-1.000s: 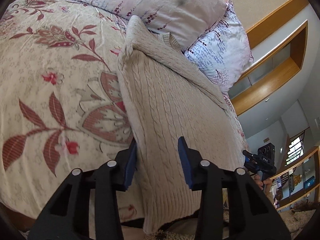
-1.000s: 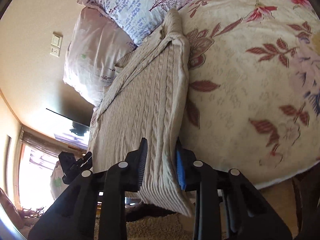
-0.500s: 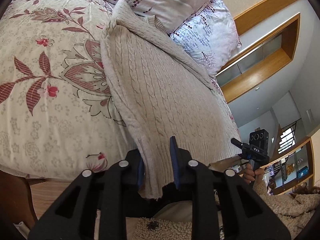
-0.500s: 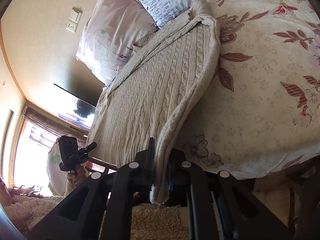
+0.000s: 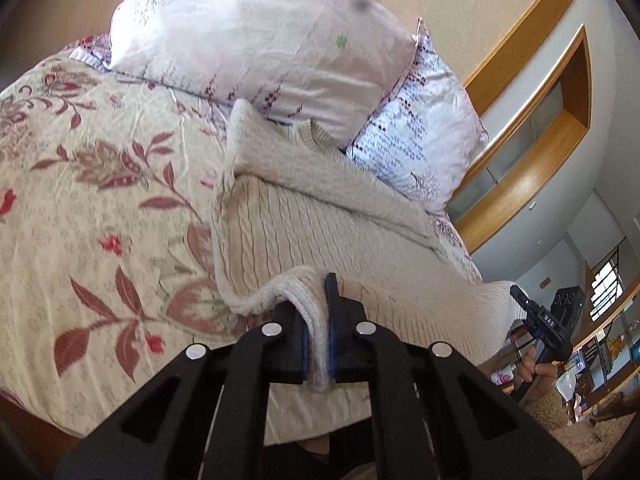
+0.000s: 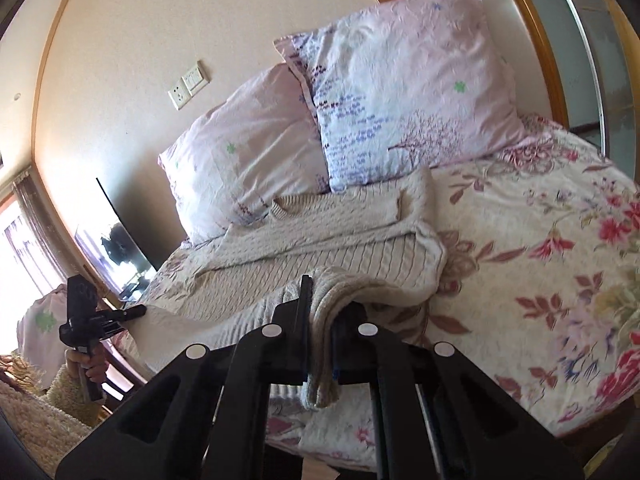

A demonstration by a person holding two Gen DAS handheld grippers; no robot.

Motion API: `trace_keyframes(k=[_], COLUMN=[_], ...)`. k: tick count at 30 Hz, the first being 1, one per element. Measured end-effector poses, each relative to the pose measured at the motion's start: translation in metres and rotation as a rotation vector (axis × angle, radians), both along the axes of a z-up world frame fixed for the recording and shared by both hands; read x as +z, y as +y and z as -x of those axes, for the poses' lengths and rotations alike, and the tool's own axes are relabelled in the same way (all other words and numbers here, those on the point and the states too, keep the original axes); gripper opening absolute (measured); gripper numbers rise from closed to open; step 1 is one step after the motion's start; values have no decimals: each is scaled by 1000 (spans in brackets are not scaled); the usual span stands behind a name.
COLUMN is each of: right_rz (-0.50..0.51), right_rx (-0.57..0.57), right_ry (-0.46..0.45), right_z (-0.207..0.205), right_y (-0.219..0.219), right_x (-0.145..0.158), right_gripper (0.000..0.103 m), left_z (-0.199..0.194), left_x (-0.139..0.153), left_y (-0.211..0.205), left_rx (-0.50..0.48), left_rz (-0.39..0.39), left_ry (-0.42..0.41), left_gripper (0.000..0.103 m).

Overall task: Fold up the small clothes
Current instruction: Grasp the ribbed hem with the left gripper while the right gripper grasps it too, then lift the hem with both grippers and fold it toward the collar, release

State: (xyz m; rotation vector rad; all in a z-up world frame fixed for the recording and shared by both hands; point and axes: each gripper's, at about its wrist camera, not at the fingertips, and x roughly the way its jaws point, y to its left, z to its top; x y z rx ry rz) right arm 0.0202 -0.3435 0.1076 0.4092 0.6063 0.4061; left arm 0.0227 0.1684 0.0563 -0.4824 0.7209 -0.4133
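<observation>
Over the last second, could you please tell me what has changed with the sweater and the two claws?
Both claws closed on the sweater's bottom hem: the left claw was open a second ago and now pinches one corner, the right claw the other. Together they have lifted the hem off the bed edge and carried it toward the pillows, starting a fold. The sweater's upper part, with its folded sleeve, stayed on the bedspread.

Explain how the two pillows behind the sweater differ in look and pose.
The pale pink pillow is nearly plain, with a few small flowers; the printed pillow carries purple rows and a tree motif. In the right wrist view the printed pillow overlaps the pale pink pillow's edge and stands higher in the picture. Both lean against the wall behind the cream sweater.
</observation>
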Motion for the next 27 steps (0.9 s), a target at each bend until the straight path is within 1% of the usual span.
trace_keyframes(k=[3, 9, 12, 16, 20, 22, 25, 27], right_rz=[36, 81, 93, 138, 164, 187, 192, 192], right_rx=[-38, -73, -90, -112, -136, -154, -181, -201], right_ry=[-50, -104, -122, -163, -184, -183, -156, -124], right_z=[-11, -38, -55, -80, -106, -121, -147, -166], right_y=[4, 12, 13, 19, 23, 25, 27, 27], right_x=[11, 25, 30, 37, 38, 35, 25, 15], right_gripper=[7, 7, 7, 7, 7, 7, 7, 7], left_z=[-15, -52, -77, -110, -141, -157, -183, -203], left_x=[18, 52, 63, 74, 76, 72, 63, 55], left_y=[5, -11, -14, -18, -24, -25, -27, -30], left_rx=[38, 69, 85, 118, 154, 170, 194, 209], left_rz=[1, -112, -123, -147, -180, -175, -152, -161], left_ry=[-50, -133, -149, -176, -191, -182, -153, -137], left_gripper=[6, 6, 6, 6, 6, 6, 6, 6])
